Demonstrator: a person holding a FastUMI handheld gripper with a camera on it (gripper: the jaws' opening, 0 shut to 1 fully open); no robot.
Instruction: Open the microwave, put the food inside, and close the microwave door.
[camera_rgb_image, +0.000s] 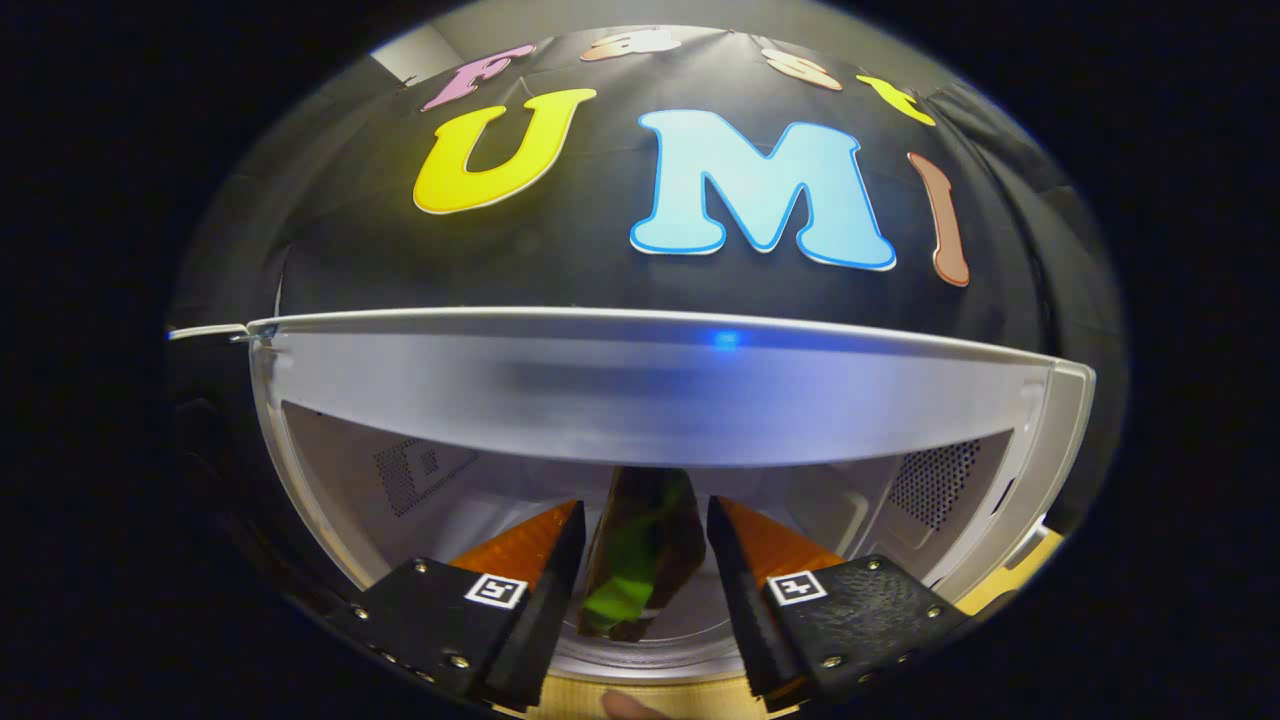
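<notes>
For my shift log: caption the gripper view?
Hand-held gripper open around dark food packet at the open microwave's cavity mouth.

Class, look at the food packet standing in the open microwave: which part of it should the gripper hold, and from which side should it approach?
Probably grip the food packet across its narrow middle, coming straight in through the microwave's open front. It stands upright on the turntable, taller than wide, right between the fingers of the gripper, so its flat sides face the pads. The fingers are apart, with a gap on each side.
</notes>
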